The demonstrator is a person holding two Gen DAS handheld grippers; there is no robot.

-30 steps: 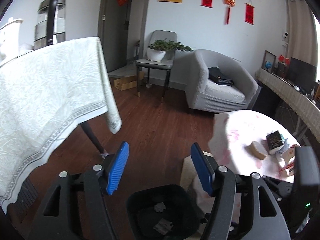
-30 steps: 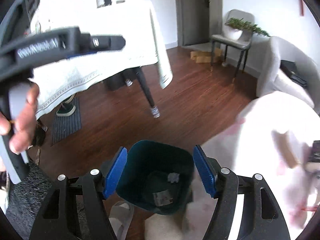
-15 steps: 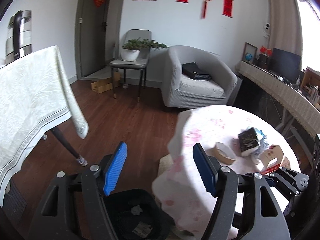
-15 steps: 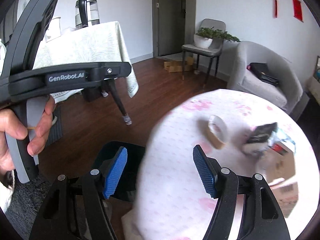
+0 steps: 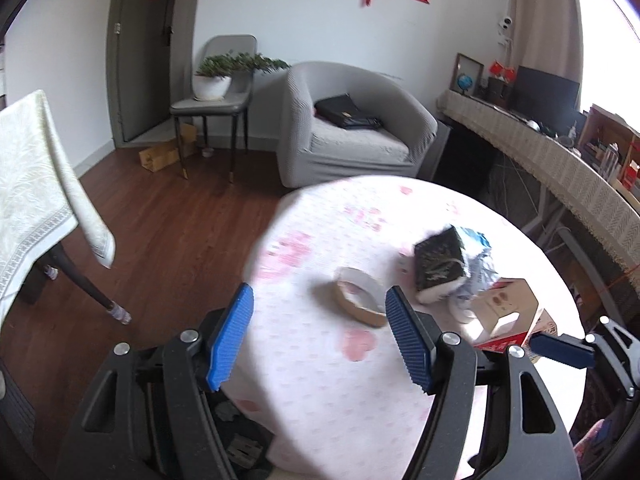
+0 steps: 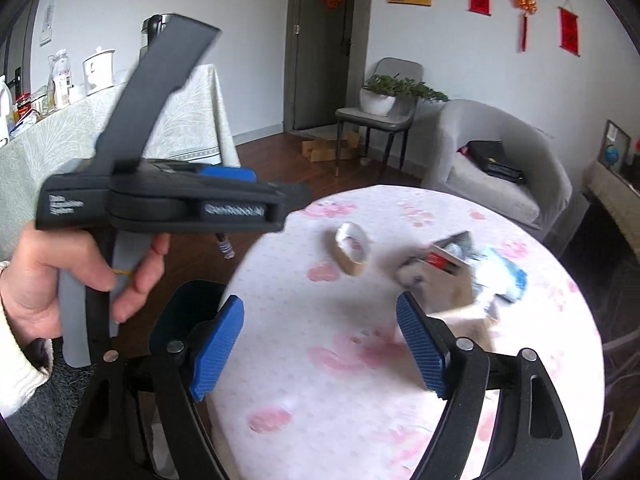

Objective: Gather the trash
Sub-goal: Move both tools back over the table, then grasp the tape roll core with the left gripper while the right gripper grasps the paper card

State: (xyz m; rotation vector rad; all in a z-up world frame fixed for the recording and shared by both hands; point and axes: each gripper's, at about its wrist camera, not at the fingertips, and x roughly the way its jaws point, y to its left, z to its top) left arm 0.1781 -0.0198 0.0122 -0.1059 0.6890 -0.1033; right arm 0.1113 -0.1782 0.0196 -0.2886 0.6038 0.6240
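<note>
A round table with a pink-flowered white cloth (image 5: 320,360) holds trash: a flattened brown paper cup (image 5: 358,298), a dark packet (image 5: 438,264), a blue-white wrapper (image 5: 478,256) and a small cardboard box (image 5: 508,312). The cup (image 6: 352,248), the packet (image 6: 450,254) and the wrapper (image 6: 504,276) also show in the right wrist view. My left gripper (image 5: 320,340) is open and empty above the table's near left part. My right gripper (image 6: 320,346) is open and empty over the cloth (image 6: 400,420). A dark bin (image 5: 240,436) stands on the floor at the table's left edge, with scraps inside; it also shows in the right wrist view (image 6: 180,312).
A second table with a pale green cloth (image 5: 32,184) stands to the left, its leg (image 5: 96,296) on the wood floor. A grey armchair (image 5: 352,132) and a chair with a plant (image 5: 216,92) stand at the back. A sideboard (image 5: 540,152) runs along the right.
Both grippers have risen and swung right, from above the bin to above the round table. The bin has dropped to the bottom left of both views. Both stay open.
</note>
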